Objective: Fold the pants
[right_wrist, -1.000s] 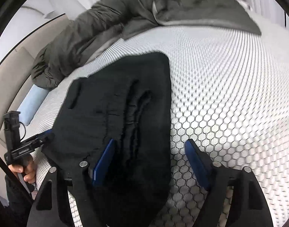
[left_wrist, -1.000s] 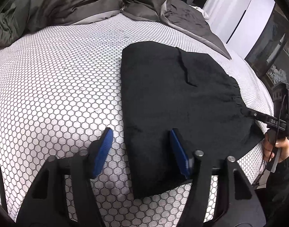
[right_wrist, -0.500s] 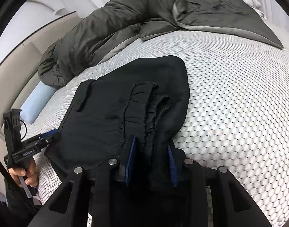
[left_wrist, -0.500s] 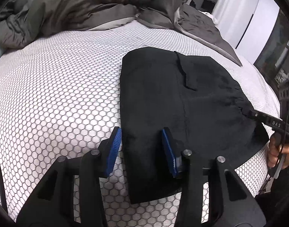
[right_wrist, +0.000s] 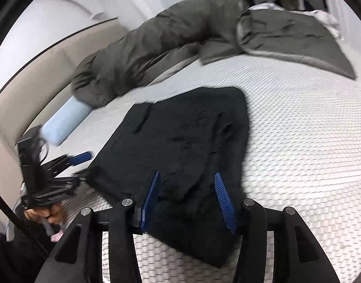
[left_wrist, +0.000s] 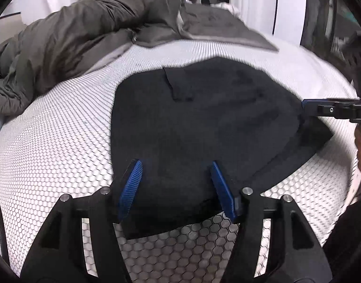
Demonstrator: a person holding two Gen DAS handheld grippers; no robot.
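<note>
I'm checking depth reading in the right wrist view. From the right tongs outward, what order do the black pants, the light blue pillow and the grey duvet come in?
1. Black pants: directly ahead, partly between the opening right tongs.
2. Light blue pillow: farther, to the left by the headboard.
3. Grey duvet: farthest, heaped across the far side of the bed.

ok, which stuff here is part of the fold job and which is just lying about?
Job:
- pants, black, lying on the mattress
- left gripper, jaws opening, pants between them, not pinched
- right gripper, jaws opening, same

Lying about:
- duvet, grey, bunched at the far side
- pillow, light blue, at the headboard
</note>
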